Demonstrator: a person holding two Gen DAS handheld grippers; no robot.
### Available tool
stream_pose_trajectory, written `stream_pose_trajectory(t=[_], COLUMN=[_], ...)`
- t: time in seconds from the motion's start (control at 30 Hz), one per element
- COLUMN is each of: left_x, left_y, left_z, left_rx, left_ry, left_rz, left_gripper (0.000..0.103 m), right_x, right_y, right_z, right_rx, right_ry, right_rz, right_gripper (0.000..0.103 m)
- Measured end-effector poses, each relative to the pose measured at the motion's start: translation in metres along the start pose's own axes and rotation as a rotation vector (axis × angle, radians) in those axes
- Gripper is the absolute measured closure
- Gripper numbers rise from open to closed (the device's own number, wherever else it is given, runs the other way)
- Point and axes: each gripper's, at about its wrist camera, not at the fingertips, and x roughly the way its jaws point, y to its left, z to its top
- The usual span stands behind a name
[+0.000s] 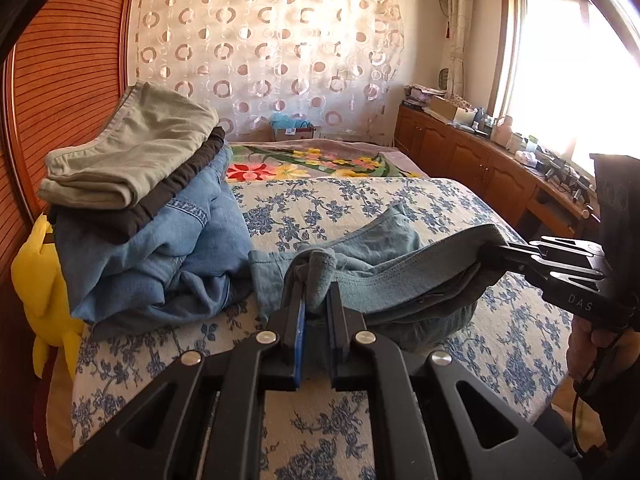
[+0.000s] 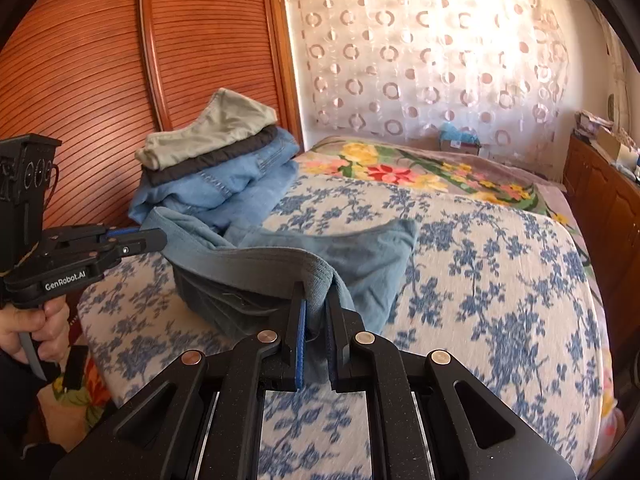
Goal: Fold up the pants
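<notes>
Grey-blue pants [image 1: 384, 276] lie partly folded on the floral bedspread, with one edge lifted and stretched between my two grippers. My left gripper [image 1: 314, 292] is shut on one corner of that edge; it also shows at the left of the right wrist view [image 2: 156, 238]. My right gripper [image 2: 316, 296] is shut on the other corner, and it shows at the right of the left wrist view [image 1: 486, 254]. In the right wrist view the pants [image 2: 368, 256] sag down to the bed beyond the held edge.
A stack of folded clothes [image 1: 152, 208], khaki on dark on denim, sits at the bed's left by the wooden wardrobe [image 2: 100, 80]. A yellow plush toy [image 1: 44, 280] hangs off the left edge. A flowered blanket [image 2: 420, 172] lies further back. A wooden cabinet [image 1: 472, 160] runs along the right.
</notes>
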Motion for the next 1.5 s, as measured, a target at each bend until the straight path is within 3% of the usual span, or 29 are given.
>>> stream_pose_trajectory(t=[0.13, 0.57, 0.83, 0.9, 1.03, 1.13, 1.3, 1.5], left_x=[0.015, 0.052, 0.048, 0.046, 0.039, 0.035, 0.033, 0.033], left_y=[0.008, 0.010, 0.010, 0.010, 0.009, 0.009, 0.007, 0.010], left_z=[0.004, 0.014, 0.013, 0.015, 0.019, 0.021, 0.020, 0.006], left_rx=[-0.028, 0.000, -0.005, -0.005, -0.001, 0.003, 0.027, 0.031], left_ry=[0.034, 0.099, 0.102, 0.095, 0.069, 0.050, 0.058, 0.068], left_rz=[-0.016, 0.033, 0.034, 0.027, 0.030, 0.037, 0.030, 0.035], left_gripper=[0.098, 0.095, 0.093, 0.091, 0.082, 0.060, 0.055, 0.043], right_x=[0.016, 0.059, 0.043, 0.039, 0.032, 0.029, 0.036, 0.046], right_y=[-0.007, -0.021, -0.024, -0.024, -0.027, -0.025, -0.020, -0.014], right_z=[0.006, 0.013, 0.005, 0.003, -0.005, -0.011, -0.019, -0.015], right_rx=[0.012, 0.018, 0.052, 0.055, 0.066, 0.058, 0.033, 0.003], right_ry=[0.015, 0.066, 0.041, 0.042, 0.053, 0.065, 0.093, 0.112], right_rz=[-0.009, -0.083, -0.082, -0.073, -0.046, -0.034, -0.036, -0.041], right_gripper=[0.097, 0.095, 0.075, 0.074, 0.072, 0.067, 0.066, 0.064])
